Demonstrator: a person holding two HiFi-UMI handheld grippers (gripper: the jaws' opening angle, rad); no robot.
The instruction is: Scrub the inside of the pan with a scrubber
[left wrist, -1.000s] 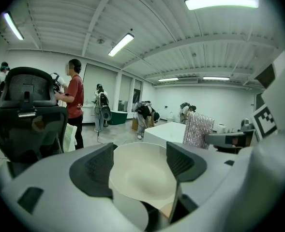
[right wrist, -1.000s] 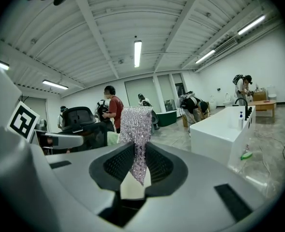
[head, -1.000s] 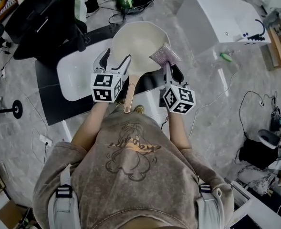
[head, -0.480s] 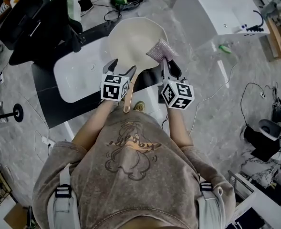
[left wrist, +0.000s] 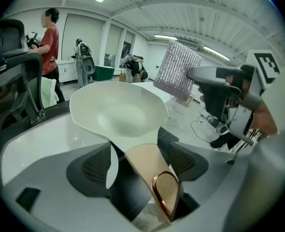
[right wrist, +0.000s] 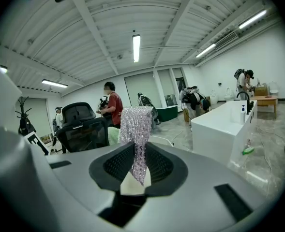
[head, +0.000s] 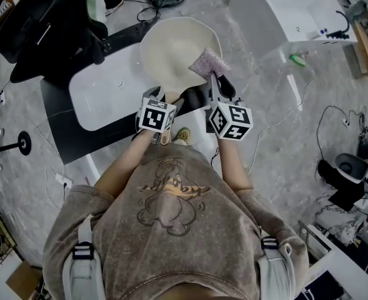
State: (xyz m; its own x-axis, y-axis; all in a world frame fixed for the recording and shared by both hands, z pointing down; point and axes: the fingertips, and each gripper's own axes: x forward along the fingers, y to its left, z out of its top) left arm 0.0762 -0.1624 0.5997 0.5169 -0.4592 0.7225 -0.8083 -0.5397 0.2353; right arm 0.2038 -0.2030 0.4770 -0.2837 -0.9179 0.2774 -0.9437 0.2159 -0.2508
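Left gripper view: the left gripper [left wrist: 141, 150] is opening its jaws, which stand clear on either side of the pan [left wrist: 115, 112] handle [left wrist: 149, 175]. The handle's long axis runs straight out from between the fingers to the bowl, which rests on the table [head: 102, 92]. The right gripper [right wrist: 137, 165] pinches the scrubber [right wrist: 137, 129] upright by its lower edge. The bowl lies just ahead-left of and below those fingers, so the right hand looks better placed to reach in.
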